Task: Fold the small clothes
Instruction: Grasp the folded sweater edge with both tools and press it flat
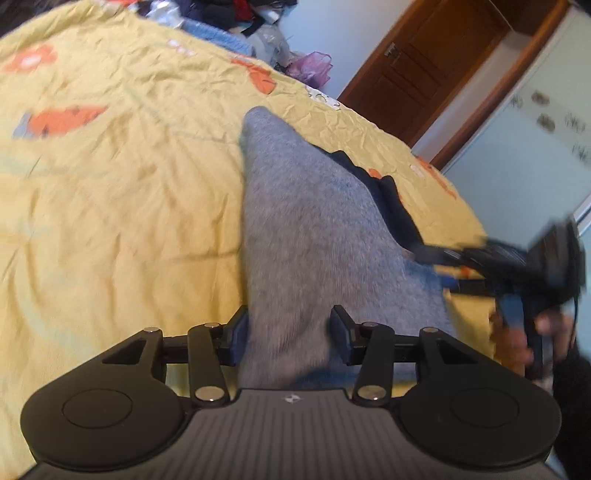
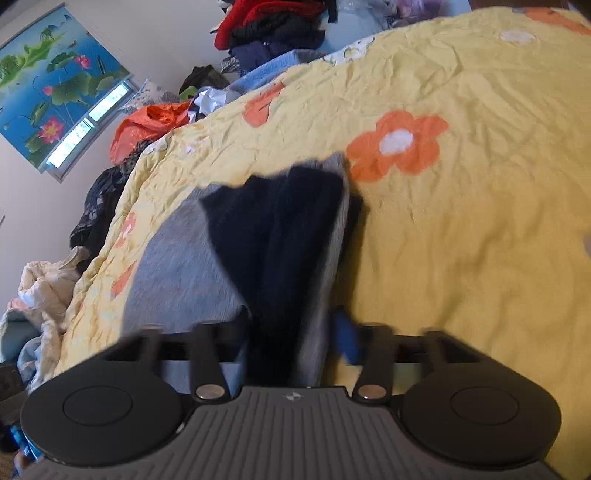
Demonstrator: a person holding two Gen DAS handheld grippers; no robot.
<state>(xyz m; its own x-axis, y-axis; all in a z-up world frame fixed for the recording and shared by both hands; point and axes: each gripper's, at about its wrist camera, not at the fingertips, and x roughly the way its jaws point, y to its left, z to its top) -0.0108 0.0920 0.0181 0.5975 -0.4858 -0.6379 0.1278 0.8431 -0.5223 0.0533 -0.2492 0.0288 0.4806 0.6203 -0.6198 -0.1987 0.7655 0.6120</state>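
A small grey garment [image 1: 306, 221] with a dark navy part [image 1: 391, 199] is held up over the yellow flowered bedspread [image 1: 110, 206]. My left gripper [image 1: 288, 332] is shut on its grey edge. In the left wrist view my right gripper [image 1: 432, 254] grips the garment's other end at the right. In the right wrist view my right gripper [image 2: 291, 332] is shut on the navy and grey cloth [image 2: 280, 236], which hangs forward from it. The frames are blurred by motion.
Piles of clothes and bags [image 2: 273, 26] lie past the bed's far edge. More clothes [image 2: 40, 291] lie at the bed's left side. A wooden door [image 1: 432, 62] and a wardrobe [image 1: 535, 133] stand beyond the bed.
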